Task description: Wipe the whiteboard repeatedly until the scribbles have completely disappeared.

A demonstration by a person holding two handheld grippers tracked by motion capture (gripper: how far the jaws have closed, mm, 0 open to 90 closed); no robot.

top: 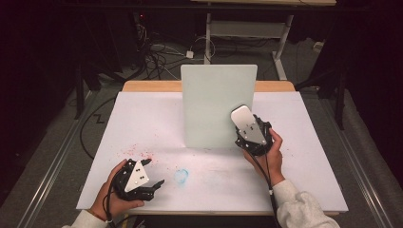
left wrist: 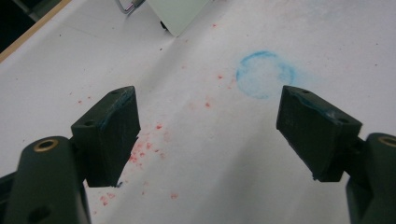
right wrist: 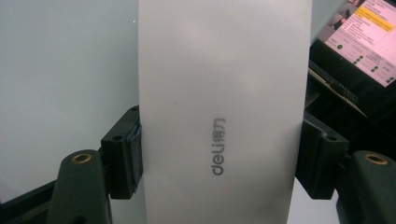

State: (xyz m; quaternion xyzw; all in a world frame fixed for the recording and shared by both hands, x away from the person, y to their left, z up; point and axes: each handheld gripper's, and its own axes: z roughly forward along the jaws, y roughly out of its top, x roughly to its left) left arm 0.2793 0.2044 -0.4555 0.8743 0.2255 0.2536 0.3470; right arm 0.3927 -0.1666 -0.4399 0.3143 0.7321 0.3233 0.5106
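White bench (top: 142, 118), red specks and 1 blue ring (top: 181, 175) on it. We have the right hand-held gripper (top: 243, 124) clamped on the eraser (top: 241, 115) against the upright board (top: 218, 104). Eraser looks light, stiff, smooth-cased: grip its long sides. Left hand-held gripper (top: 153, 172) wide open, empty.

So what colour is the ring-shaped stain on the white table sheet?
Blue: the ring-shaped stain is a smudgy powder-like circle, clearest in the left gripper view.

High view looks forward-down over the whole table (top: 142, 118); left gripper view sits close above its blue ring stain (left wrist: 265, 74), shared with high; right gripper view faces the upright board (right wrist: 65, 70) close-up.
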